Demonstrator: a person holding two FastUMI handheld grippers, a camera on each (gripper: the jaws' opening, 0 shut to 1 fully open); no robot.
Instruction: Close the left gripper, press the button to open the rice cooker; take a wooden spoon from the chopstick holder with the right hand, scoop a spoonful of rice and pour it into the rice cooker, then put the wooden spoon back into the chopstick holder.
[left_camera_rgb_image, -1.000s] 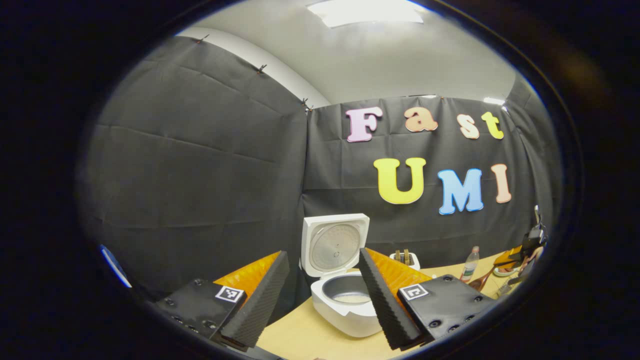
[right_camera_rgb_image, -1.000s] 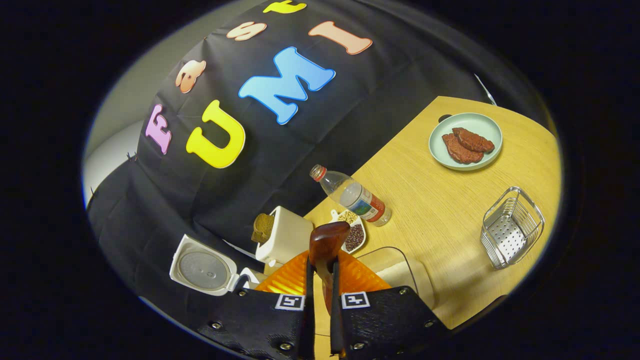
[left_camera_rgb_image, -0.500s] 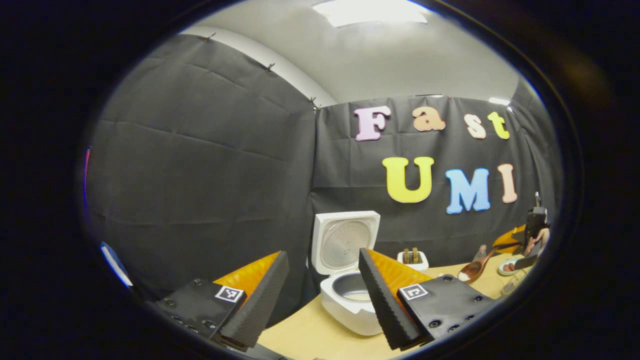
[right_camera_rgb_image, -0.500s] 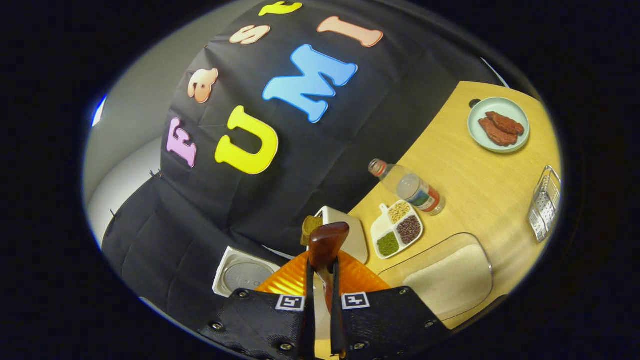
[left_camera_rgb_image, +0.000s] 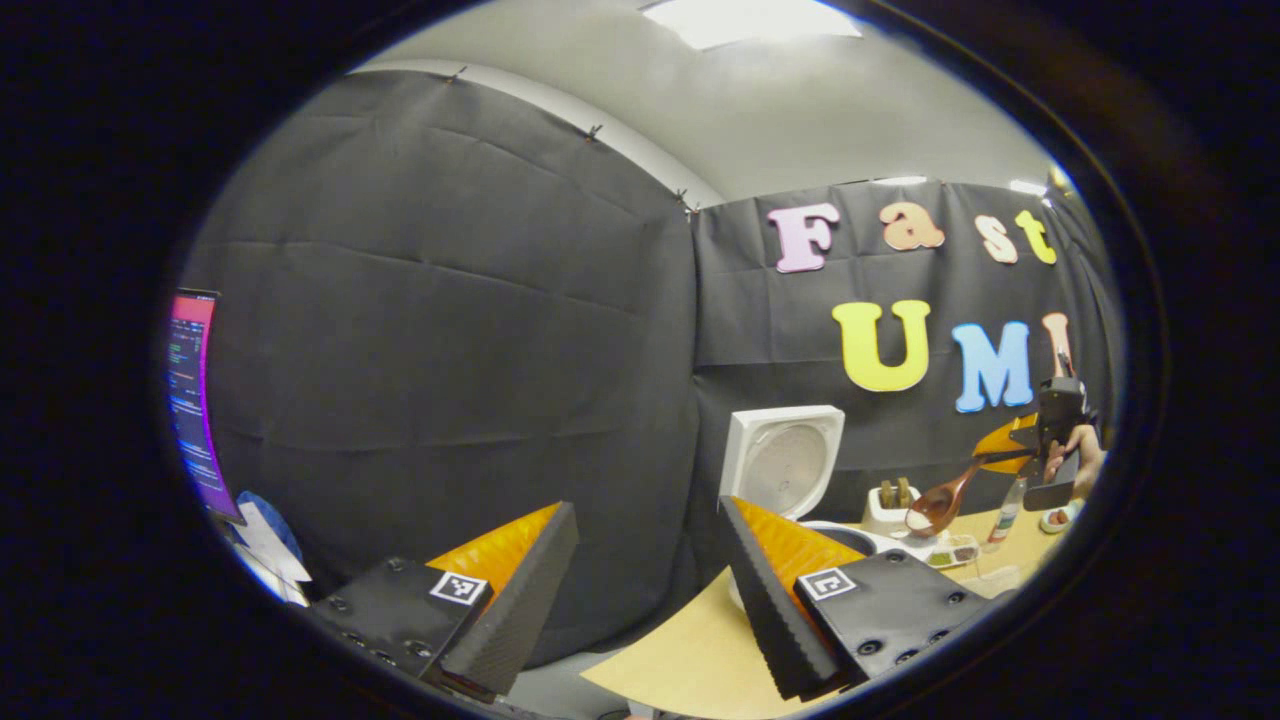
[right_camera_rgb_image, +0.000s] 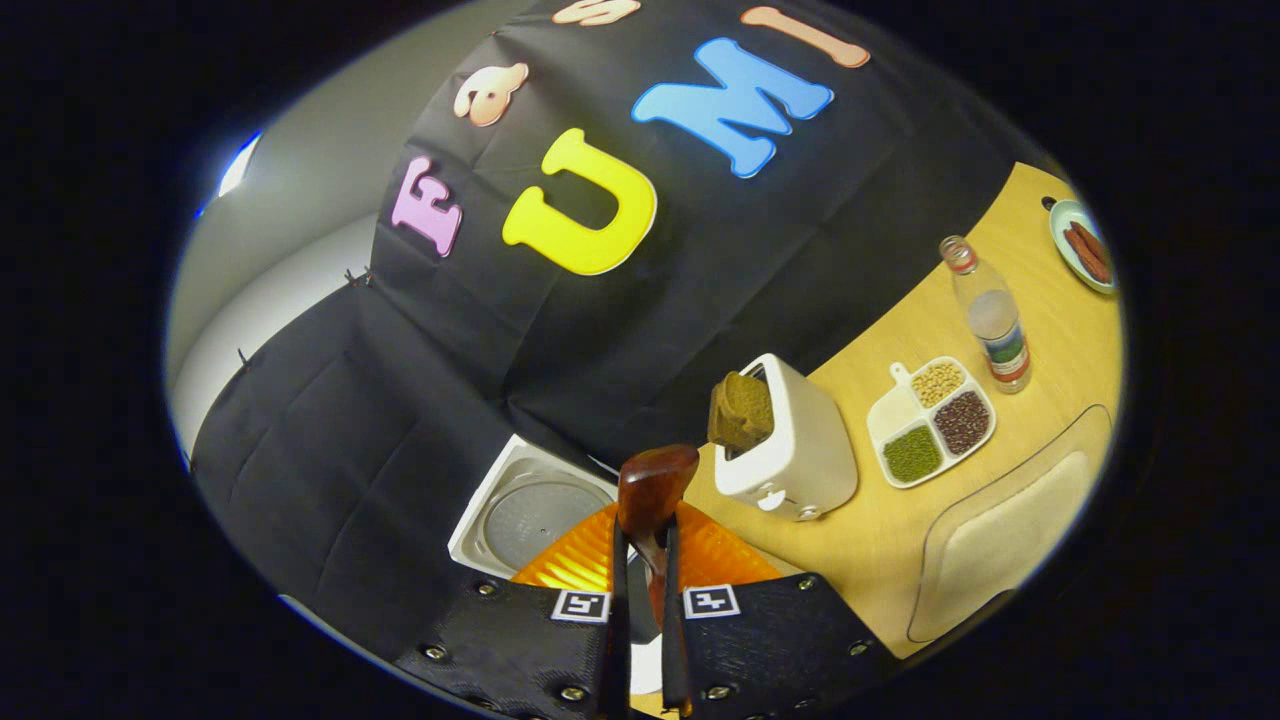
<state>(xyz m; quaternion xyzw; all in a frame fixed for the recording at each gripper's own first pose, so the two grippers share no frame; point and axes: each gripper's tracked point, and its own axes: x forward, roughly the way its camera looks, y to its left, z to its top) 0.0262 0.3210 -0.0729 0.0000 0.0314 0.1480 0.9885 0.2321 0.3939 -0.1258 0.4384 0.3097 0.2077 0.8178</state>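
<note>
Since a second ago, the right gripper has swung toward the open white rice cooker, jaws pinching one glossy wooden spoon carrying rice. Left gripper jaws spread, ridged.

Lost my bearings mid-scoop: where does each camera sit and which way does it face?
Left gripper view: rides the open left gripper, level, facing the booth wall and white rice cooker's raised lid; a hand shows far right.
Right gripper view: rides the right gripper, tilted down over the wooden table, fingers clamping the wooden spoon.
Shared: lid, spoon, white toaster.
</note>
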